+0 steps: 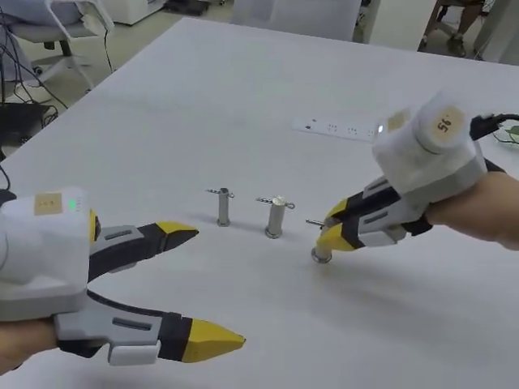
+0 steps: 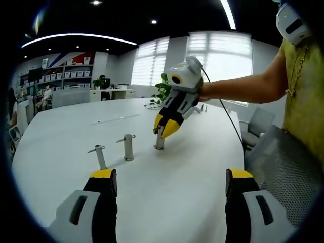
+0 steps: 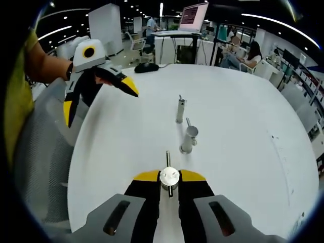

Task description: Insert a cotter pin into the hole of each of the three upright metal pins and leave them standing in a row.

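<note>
**A:** Where are you on the last one?

**B:** My right gripper (image 3: 170, 177) is clamped on the head of the third pin (image 1: 322, 255), which stands on the table (image 1: 243, 97) between the jaws. Its cotter (image 3: 167, 158) sticks out of the pin straight ahead of the tips. I can't tell how far through the hole it sits.

**A:** And your other tool?

**B:** My left gripper (image 1: 212, 285) hangs with jaws wide apart and nothing in them, well off to the right tool's left. The two pins (image 1: 223, 209) (image 1: 276, 219) that already carry cotters stand ahead of the right tool's tips, roughly in line with the third.

**A:** How would you finish it cleanly?

**B:** I'd keep the right-hand grip square and low so the pin doesn't tip. Then I'd bring the left tool in along the cotter's own line and press its end home, never sideways. When I release, I'd part the jaws slowly and lift straight back. Any twist could topple the pin or knock its neighbour and spoil the row.
</note>
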`<action>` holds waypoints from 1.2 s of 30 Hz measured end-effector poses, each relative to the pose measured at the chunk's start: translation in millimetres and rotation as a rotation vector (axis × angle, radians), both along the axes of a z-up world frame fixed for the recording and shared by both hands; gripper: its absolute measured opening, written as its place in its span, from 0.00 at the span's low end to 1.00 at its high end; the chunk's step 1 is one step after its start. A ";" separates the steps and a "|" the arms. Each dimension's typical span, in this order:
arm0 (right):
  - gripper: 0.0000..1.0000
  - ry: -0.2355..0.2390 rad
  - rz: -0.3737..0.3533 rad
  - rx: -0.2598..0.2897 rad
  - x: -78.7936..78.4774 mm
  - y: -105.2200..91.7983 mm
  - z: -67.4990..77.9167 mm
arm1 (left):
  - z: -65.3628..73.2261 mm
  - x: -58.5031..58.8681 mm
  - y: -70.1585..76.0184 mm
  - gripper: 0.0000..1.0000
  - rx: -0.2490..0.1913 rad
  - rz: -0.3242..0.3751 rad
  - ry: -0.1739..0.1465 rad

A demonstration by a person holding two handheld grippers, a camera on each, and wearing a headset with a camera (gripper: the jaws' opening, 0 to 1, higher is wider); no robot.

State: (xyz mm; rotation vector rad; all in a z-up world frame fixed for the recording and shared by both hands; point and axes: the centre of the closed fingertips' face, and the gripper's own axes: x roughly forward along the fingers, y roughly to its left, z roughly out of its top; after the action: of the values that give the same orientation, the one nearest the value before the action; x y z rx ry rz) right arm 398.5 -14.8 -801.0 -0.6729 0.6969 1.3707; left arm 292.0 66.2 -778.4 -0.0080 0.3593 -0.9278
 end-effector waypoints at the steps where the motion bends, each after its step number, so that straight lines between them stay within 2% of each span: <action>1: 0.12 0.000 -0.005 -0.001 4.8 -0.5 -0.6 | -0.2 0.7 0.4 0.89 0.001 0.003 0.000; 5: 0.12 -0.004 -0.016 -0.004 19.7 -3.3 -2.7 | -0.4 2.3 2.4 0.89 -0.001 0.011 0.003; 11: 0.12 0.002 -0.023 -0.006 32.2 -3.8 -11.2 | -0.9 4.7 4.3 0.88 -0.002 0.017 0.008; 24: 0.12 0.030 -0.012 -0.028 36.0 -5.1 -25.3 | -3.3 6.1 4.7 0.87 0.001 0.021 0.012; 30: 0.12 0.027 0.002 -0.037 36.2 -7.0 -30.9 | -4.9 4.2 5.5 0.86 0.004 0.023 0.015; 36: 0.12 0.041 0.009 -0.017 36.7 -7.1 -29.3 | -5.4 2.7 6.7 0.85 0.002 0.026 0.019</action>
State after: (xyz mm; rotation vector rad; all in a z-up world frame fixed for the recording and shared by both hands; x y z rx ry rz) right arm 435.2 -21.8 -830.3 -0.6632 0.7393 1.3912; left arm 294.6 72.9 -783.8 -0.0197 0.3765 -0.9019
